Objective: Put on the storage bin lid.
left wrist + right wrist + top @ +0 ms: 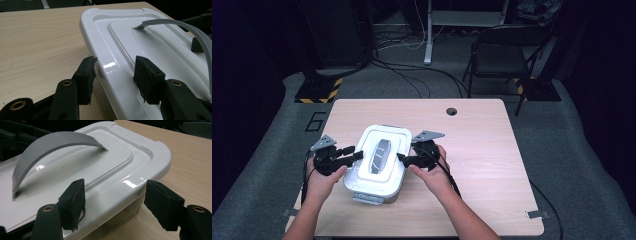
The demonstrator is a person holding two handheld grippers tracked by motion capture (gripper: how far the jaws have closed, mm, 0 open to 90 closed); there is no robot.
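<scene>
A white plastic box point(377, 172) with a white lid point(140, 37) and an arched grey handle point(50, 145) stands on the wooden table point(482, 150), left of centre and near the front edge. My left gripper point(354, 154) is at the box's left side. It is open, its jaws point(116, 75) straddling the lid's rim, one pad outside the edge and one over the lid top. My right gripper point(404, 159) is at the opposite side, also open. Its jaws point(117, 200) straddle the rim point(140, 182) with a gap at each pad.
A round cable hole point(451, 111) sits near the table's far edge. On the floor beyond the table are a folding chair point(507, 50), a stand leg point(428, 35) and loose cables point(412, 75). Bare tabletop stretches to the right of the box.
</scene>
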